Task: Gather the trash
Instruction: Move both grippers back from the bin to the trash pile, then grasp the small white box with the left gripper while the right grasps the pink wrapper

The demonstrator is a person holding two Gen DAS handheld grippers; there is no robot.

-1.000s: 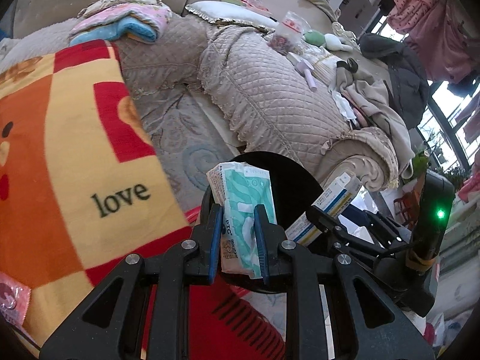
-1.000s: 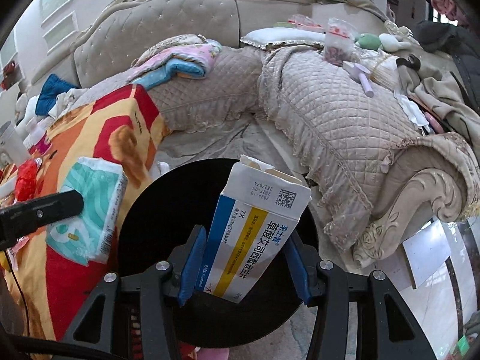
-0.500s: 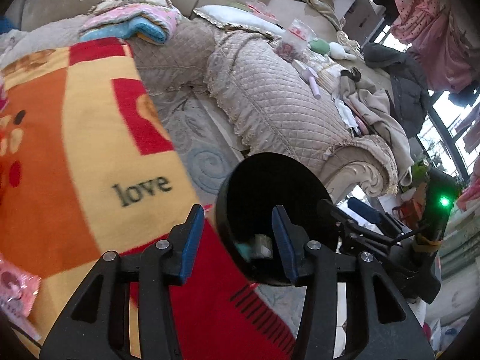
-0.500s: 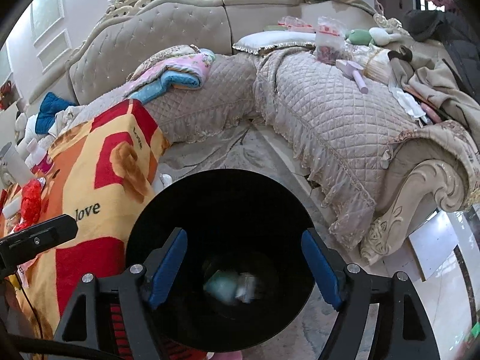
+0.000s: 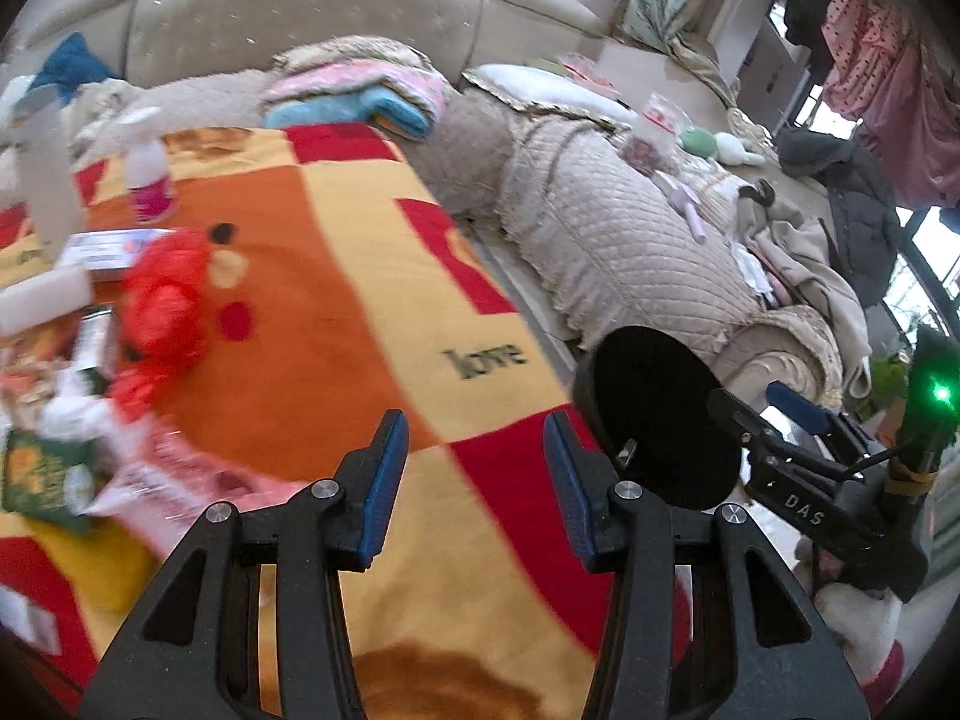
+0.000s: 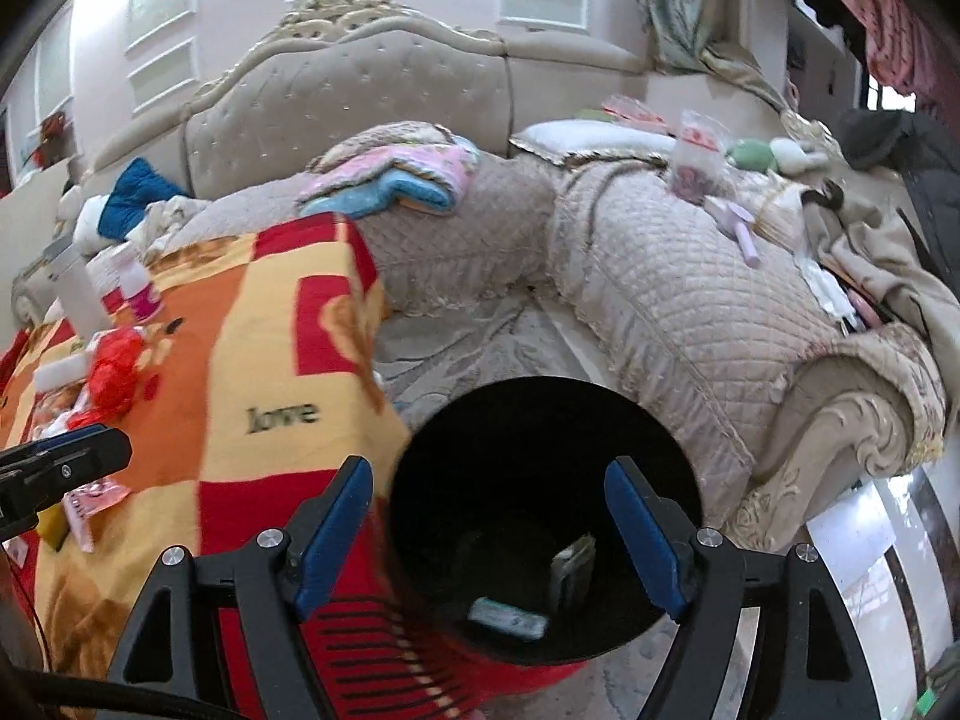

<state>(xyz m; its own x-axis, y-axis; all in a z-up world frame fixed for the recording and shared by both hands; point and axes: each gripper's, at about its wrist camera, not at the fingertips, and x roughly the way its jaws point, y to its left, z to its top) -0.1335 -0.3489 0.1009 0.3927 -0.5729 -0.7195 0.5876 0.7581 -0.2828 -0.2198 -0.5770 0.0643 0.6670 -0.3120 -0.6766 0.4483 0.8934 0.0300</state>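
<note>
Viewing from the left wrist, the left gripper [image 5: 474, 480] is seen spread and empty above a red, orange and yellow blanket [image 5: 336, 300]. Loose trash [image 5: 90, 396], blurred, is scattered on the blanket at the left, including a red crumpled bag [image 5: 162, 300]. A black bin [image 5: 660, 414] stands beside the blanket's edge, with the right gripper [image 5: 762, 408] over it.

From the right wrist, the right gripper [image 6: 492, 522] is held over the bin [image 6: 540, 480], spread with nothing between its fingers. 2 discarded items [image 6: 510, 618] lie on the bin's floor.
</note>
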